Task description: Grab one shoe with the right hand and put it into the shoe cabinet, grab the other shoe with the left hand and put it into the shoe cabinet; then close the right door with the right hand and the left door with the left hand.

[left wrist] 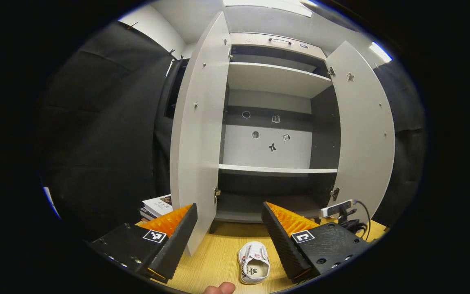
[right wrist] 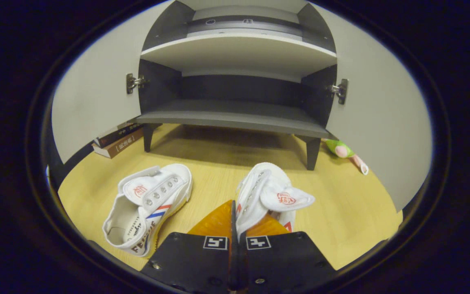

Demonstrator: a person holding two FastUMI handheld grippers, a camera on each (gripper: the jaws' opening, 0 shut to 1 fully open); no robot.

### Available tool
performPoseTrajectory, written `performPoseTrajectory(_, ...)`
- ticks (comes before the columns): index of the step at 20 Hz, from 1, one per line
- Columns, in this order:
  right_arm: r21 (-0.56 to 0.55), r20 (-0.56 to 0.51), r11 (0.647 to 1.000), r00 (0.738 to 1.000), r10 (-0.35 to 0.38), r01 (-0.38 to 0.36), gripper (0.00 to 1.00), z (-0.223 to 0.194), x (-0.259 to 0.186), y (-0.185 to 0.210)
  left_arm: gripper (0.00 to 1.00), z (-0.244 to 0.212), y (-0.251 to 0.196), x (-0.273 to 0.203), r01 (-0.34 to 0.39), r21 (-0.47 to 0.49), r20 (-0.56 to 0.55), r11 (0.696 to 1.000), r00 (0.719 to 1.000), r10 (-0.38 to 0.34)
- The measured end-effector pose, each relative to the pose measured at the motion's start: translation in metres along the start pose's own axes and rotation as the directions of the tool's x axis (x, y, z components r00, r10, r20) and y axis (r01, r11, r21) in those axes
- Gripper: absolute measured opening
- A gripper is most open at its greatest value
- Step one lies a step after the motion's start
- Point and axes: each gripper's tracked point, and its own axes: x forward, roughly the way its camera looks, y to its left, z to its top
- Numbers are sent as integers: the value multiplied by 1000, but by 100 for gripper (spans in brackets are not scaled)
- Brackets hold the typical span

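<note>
The grey shoe cabinet stands with its left door and right door swung wide; its shelves hold nothing, the bottom shelf included. Two white canvas shoes lie on the wooden floor in front of it. My right gripper is shut on the side wall of the right-hand shoe. The other shoe lies free to its left, opening towards me. My left gripper hangs open high above a white shoe, with nothing between its fingers.
A stack of books lies by the cabinet's left leg, behind the left door. A green and pink toy lies near the right leg. A small white device with black cables sits at the right door's foot. A person's fingertip shows below.
</note>
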Motion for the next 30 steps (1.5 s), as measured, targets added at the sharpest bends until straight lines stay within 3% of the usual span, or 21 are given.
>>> performPoseTrajectory(4,-64,138,998,990,16,-7,3,60,-48,-9,95,-1,-10,-1,17,14,7,1000,1000,-17)
performPoseTrajectory(8,-102,260,994,963,64,-38,4,141,-98,-10,95,-3,-20,-1,42,11,7,999,999,-42)
performPoseTrajectory(12,-98,322,993,942,91,-62,4,232,-107,-16,95,-1,-24,-2,45,10,17,999,999,-45)
performPoseTrajectory(16,-87,326,996,944,40,-12,4,317,-77,-34,95,3,-24,-2,36,35,35,999,999,-37)
performPoseTrajectory(19,-91,295,996,955,20,7,4,358,-46,-39,95,3,-25,-1,38,27,36,999,999,-39)
performPoseTrajectory(24,-93,200,996,980,3,16,4,396,20,-39,95,0,-22,-1,35,26,25,999,999,-36)
performPoseTrajectory(30,-82,55,996,998,-18,22,4,410,98,-47,95,-4,-15,4,23,23,12,999,1000,-23)
